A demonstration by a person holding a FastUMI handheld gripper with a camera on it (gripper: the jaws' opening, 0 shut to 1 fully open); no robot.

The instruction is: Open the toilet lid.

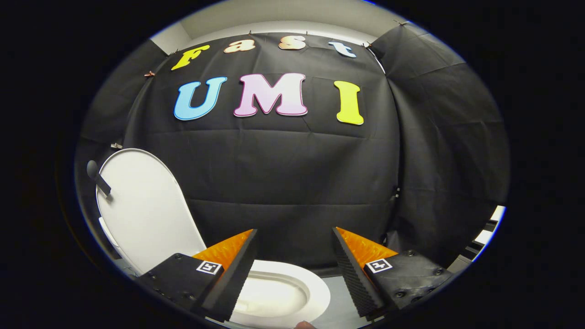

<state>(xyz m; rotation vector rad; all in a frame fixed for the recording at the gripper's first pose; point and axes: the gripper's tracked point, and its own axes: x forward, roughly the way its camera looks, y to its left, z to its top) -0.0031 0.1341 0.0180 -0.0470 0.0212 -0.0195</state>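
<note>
The white toilet lid (141, 210) stands raised and upright, off to the left of my left finger, leaning back toward the black wall. Below it lies the white seat ring (311, 285) with the bowl opening (269, 299) showing between my fingers and just under them. My gripper (295, 237) is open, its two black and orange fingers (237, 269) spread wide with nothing between them. It hangs above the seat, apart from the lid.
Black cloth walls close in the space straight ahead and to the right. A small dark tab (98, 178) sticks out by the lid's left edge. A pale floor strip (340, 306) lies right of the seat, and something pale touches the seat's near rim (304, 325).
</note>
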